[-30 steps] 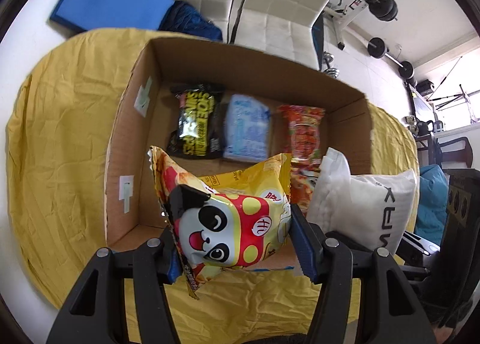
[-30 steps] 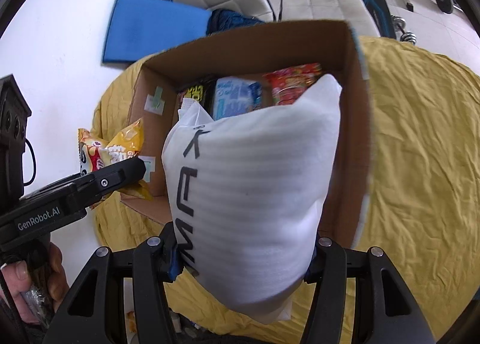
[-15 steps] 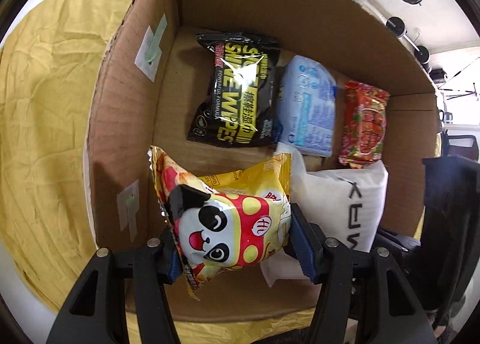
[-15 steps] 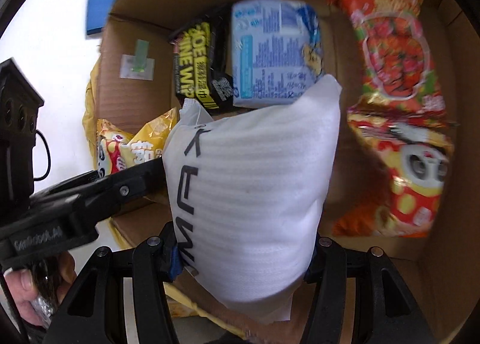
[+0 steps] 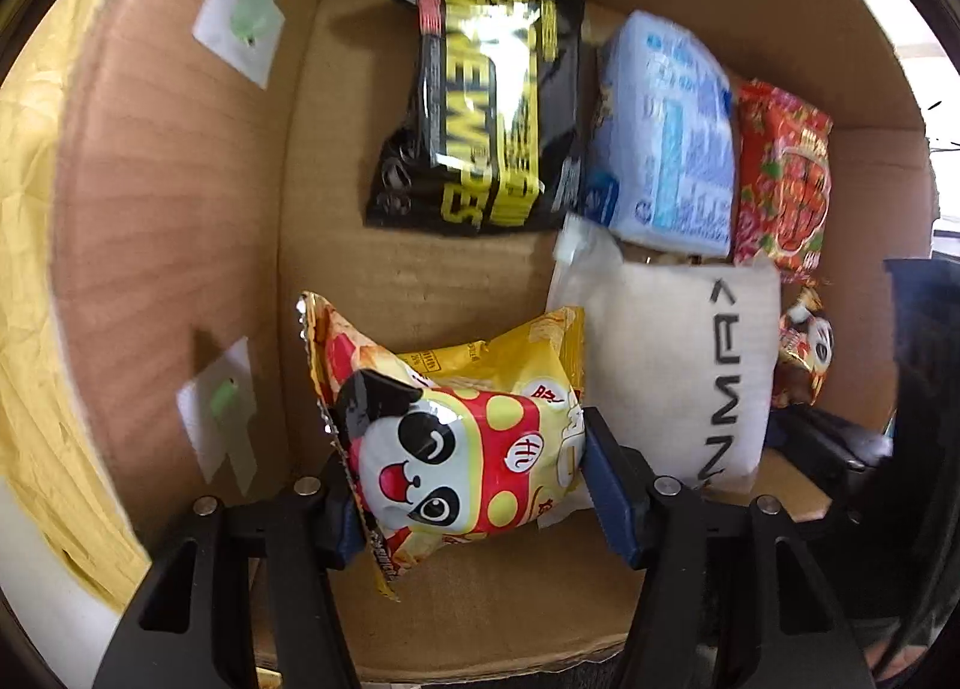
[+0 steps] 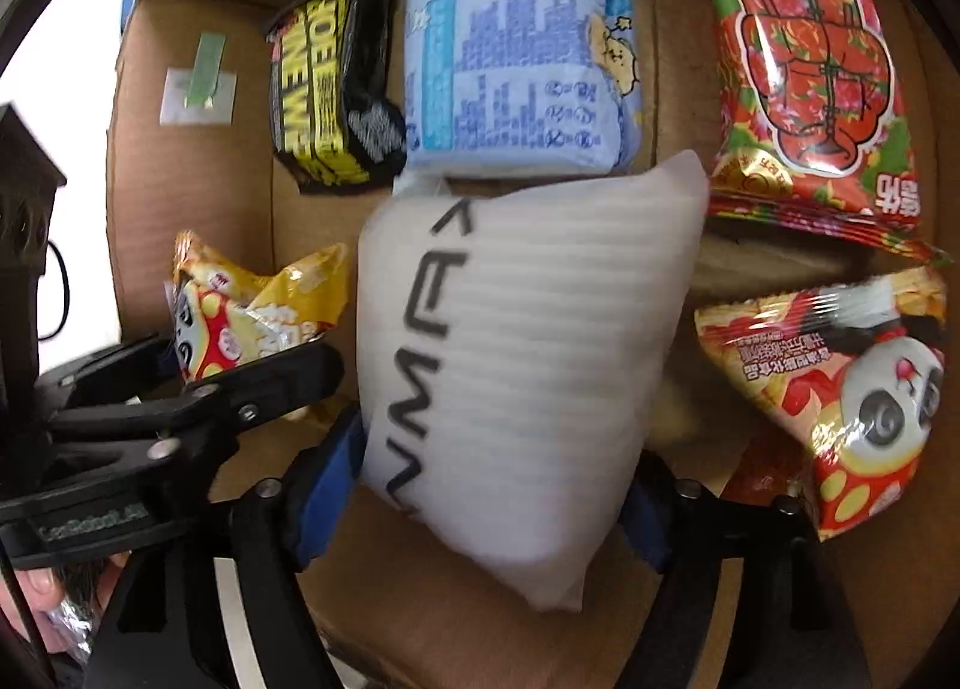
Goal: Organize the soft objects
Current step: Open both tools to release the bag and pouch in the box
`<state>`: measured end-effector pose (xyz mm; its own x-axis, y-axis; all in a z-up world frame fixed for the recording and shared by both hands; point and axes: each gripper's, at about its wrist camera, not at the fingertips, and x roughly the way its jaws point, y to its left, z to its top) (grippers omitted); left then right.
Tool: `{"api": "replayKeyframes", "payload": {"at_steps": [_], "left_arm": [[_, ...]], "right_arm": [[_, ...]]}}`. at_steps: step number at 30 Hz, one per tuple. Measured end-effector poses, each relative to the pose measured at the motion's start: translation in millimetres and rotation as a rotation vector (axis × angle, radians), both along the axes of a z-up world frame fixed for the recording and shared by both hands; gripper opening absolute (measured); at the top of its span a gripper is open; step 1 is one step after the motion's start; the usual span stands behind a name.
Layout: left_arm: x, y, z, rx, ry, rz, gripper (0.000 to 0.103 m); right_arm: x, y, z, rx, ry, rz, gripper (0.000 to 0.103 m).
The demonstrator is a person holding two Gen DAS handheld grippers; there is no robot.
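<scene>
Now deeper in cardboard box [image 5: 180,197], panda snack bag [image 5: 468,443], white pouch [image 6: 522,341], both clamped.

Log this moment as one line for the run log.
left gripper: shut on panda snack bag | right gripper: shut on white pouch | both inside cardboard box | neither released

Likely a home: snack packs [image 6: 804,53] fill a cardboard box [image 5: 168,221].

Yellow panda snack bag [image 5: 474,425] and white foam pouch [image 6: 522,353], both upright inside cardboard box [image 5: 168,197].
</scene>
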<state>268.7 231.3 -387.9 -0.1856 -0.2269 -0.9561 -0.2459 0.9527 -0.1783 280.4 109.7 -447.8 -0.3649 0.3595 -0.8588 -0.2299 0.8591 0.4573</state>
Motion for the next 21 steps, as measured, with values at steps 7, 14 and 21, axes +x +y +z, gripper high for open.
{"api": "replayKeyframes", "payload": {"at_steps": [7,14,21], "left_arm": [[-11,-10,-12,0.01,0.047,-0.037,0.06],[-40,-22,-12,0.05,0.05,-0.043,0.062],[-61,-35,5,0.086,-0.002,-0.043,0.067]], "right_arm": [[-7,-1,15,-0.075,-0.037,0.068,0.085],[-5,-22,37,-0.161,-0.118,0.067,0.085],[-16,-35,64,-0.219,-0.205,0.039,0.085]]}}
